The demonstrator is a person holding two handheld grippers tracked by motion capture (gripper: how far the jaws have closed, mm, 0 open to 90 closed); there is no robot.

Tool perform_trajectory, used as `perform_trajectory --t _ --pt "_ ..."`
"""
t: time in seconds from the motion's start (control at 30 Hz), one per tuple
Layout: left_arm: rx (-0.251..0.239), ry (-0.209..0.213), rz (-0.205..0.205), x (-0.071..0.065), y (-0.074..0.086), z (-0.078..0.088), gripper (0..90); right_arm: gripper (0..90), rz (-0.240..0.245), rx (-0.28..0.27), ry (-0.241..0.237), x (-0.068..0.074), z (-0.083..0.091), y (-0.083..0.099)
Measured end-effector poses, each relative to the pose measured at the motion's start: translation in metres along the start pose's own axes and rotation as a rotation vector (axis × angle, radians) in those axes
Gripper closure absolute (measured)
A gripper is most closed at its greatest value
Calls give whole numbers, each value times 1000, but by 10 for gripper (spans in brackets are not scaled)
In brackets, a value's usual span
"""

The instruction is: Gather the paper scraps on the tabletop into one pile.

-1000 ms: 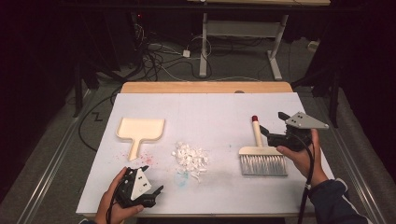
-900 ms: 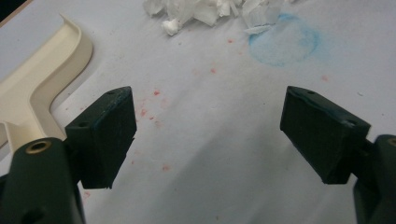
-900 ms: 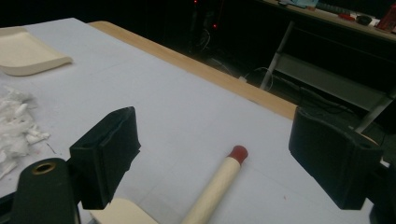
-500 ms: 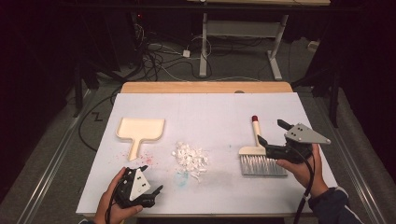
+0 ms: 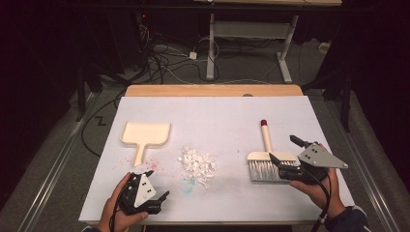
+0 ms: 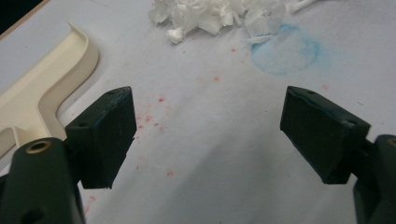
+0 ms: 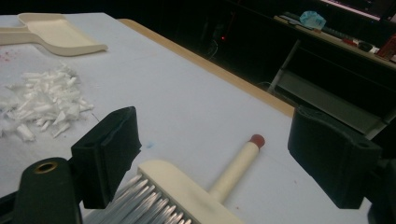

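Brush: cream plastic hand brush with pale bristles and a red-tipped handle [image 5: 265, 157], lying flat on the right half of the table, handle pointing away from the person, bristles toward the near edge.
Right gripper: black two-jaw gripper with a grey three-cornered plate [image 5: 283, 164], held in the person's right hand [image 5: 316, 186], at the right end of the brush head. Jaws stand wide apart, one on each side of the brush head; nothing is gripped. In the right gripper view, the brush [image 7: 196, 186] lies between the spread jaws, near the left one.
Paper scraps: heap of small white shredded pieces [image 5: 197, 163], at the table's middle, well apart from the brush, to its left.
Dustpan: cream plastic flat dustpan with a short handle [image 5: 144, 136], left of the scraps, handle pointing toward the near edge.
Left gripper: black two-jaw gripper with a white plate [image 5: 157, 186], held in the person's left hand [image 5: 121, 208] at the near left edge. Jaws wide open, holding nothing, above bare table.
Table cover: white sheet [image 5: 217, 116] with faint red specks and a blue smear [image 6: 285, 49] beside the scraps.
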State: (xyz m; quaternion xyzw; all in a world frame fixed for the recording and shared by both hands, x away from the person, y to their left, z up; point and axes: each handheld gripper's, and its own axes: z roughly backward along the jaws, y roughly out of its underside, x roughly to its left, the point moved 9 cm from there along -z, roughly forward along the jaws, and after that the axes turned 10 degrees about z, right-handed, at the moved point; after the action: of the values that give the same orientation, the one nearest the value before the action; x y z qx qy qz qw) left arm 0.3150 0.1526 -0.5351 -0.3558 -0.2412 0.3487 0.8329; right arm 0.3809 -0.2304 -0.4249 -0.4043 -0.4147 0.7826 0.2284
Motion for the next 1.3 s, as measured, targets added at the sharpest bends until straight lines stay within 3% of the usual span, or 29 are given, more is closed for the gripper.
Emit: perform_trajectory --t 0.43,0.57,0.8,1.3 --pt "-21 -6 14 2 -5 -1 163 170 27 36 -9 10 14 27" --pt "-29 -9 9 2 -8 -2 162 168 52 58 -8 16 15 40" --pt "-48 -19 1 1 -12 -2 162 166 42 90 -40 28 16 64" --pt "-72 -35 -12 1 -13 1 162 168 38 78 -23 32 20 58"
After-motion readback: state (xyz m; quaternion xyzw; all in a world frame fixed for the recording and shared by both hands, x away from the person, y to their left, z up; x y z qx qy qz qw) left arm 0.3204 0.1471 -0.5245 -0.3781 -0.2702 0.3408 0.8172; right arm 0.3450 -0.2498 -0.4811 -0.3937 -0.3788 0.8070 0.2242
